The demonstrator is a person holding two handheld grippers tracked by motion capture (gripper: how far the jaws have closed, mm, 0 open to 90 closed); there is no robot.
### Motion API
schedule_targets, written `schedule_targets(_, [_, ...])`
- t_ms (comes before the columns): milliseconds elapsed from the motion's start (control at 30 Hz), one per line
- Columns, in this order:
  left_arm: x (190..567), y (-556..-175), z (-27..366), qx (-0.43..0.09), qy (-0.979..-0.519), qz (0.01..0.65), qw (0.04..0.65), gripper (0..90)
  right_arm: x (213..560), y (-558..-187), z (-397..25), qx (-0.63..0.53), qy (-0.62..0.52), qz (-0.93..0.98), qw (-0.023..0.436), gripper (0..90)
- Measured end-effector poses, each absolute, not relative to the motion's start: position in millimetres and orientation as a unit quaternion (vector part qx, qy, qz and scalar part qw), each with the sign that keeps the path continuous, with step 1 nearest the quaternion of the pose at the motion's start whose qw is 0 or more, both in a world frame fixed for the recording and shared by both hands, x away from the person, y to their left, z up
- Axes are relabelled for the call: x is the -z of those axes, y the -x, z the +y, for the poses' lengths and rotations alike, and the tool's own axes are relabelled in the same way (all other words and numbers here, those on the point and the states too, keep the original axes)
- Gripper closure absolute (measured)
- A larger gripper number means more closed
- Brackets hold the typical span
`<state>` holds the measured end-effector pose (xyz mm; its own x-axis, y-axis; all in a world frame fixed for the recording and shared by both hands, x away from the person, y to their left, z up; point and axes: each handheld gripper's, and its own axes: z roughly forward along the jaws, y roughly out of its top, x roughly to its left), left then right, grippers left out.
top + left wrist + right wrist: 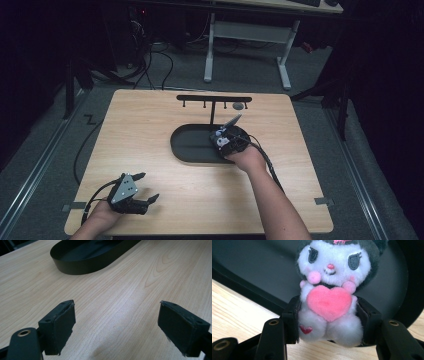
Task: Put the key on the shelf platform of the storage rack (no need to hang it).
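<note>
No writing is readable. The right gripper (328,320) holds the plush toy (329,290) between its jaws, above the black tray (192,145); the left gripper (117,325) rests low with jaws wide over the surface (125,295).

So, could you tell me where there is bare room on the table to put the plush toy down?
The left half of the black tray lies bare. Bare wood spans the table between the tray and the left gripper, and along its right edge. It is crowded at the tray's right end, where the right gripper holds the plush toy, and by the rack behind.

No words, brands or numbers can be read; the plush toy (329,297) bears only heart shapes.
</note>
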<state>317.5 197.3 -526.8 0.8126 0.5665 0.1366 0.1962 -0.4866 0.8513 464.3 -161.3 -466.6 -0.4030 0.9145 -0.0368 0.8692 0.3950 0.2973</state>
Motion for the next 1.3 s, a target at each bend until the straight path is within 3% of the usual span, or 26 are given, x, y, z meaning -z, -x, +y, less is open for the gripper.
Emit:
schedule_targets(533, [526.8,-317.6,197.5,-0.203,-0.838,0.228,0.453,15.5,478.8,-471.9,-155.7,-0.118,-0.544,0.826,0.089,43.0])
schedule_targets(800, [526.8,-317.7,197.3,-0.203,-0.837,0.228,0.453,15.5,471.1,-472.2,-155.5,-0.131,-0.547,0.822,0.092,29.4])
schedule_targets(1300, [526.9,-317.7,197.0,-0.204,-0.838,0.228,0.452,15.5,439.6,-465.6,-161.7,-0.161,-0.553,0.811,0.104,30.3])
